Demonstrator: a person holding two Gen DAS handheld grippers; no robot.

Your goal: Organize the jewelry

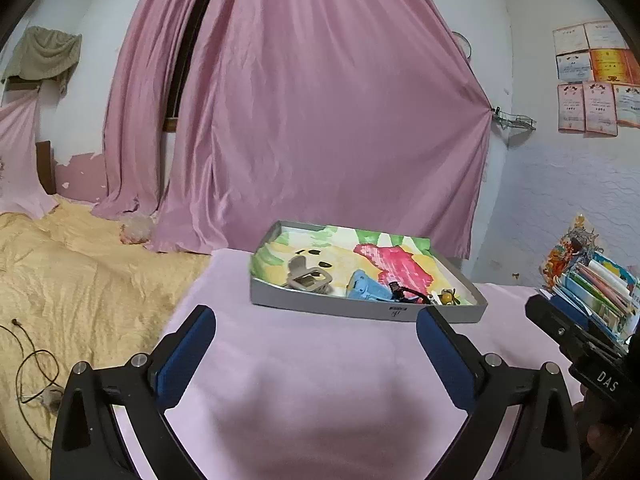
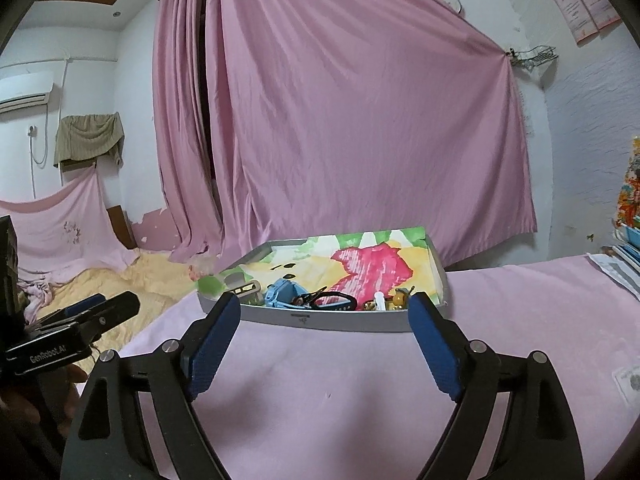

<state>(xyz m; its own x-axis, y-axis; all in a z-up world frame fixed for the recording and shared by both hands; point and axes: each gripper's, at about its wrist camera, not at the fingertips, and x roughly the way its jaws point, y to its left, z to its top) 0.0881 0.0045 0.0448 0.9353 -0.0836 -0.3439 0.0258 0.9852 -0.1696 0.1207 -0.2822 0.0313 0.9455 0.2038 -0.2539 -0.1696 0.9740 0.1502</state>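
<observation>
**Tray of trinkets sits on pink-covered counter, both grippers held back**

A shallow grey tray (image 1: 360, 310), lined with a sheet painted in pink, yellow and green, rests on the counter (image 1: 304, 380), which is draped in a pale pink cloth. Along the tray's near wall lies a loose jumble: a beige hair clip (image 1: 308, 278), a blue watch (image 1: 366, 288), a black strap (image 1: 404, 293) and a small yellow charm (image 1: 448, 297). From the right wrist view the same pieces crowd together, the watch (image 2: 284, 290) touching the black strap (image 2: 332, 300), so single items are hard to tell apart.

The left gripper (image 1: 316, 330) hovers over bare cloth short of the tray, jaws spread wide and holding nothing. The right gripper (image 2: 324, 318) faces the tray's near wall, its jaws likewise released and empty.

A pink curtain (image 1: 320, 120) hangs behind the counter. A bed with a yellow cover (image 1: 80, 280) lies to the left, a thin cable (image 1: 32, 364) on it. A stack of papers and books (image 1: 592, 288) stands at the counter's right edge, near the right gripper's body.
</observation>
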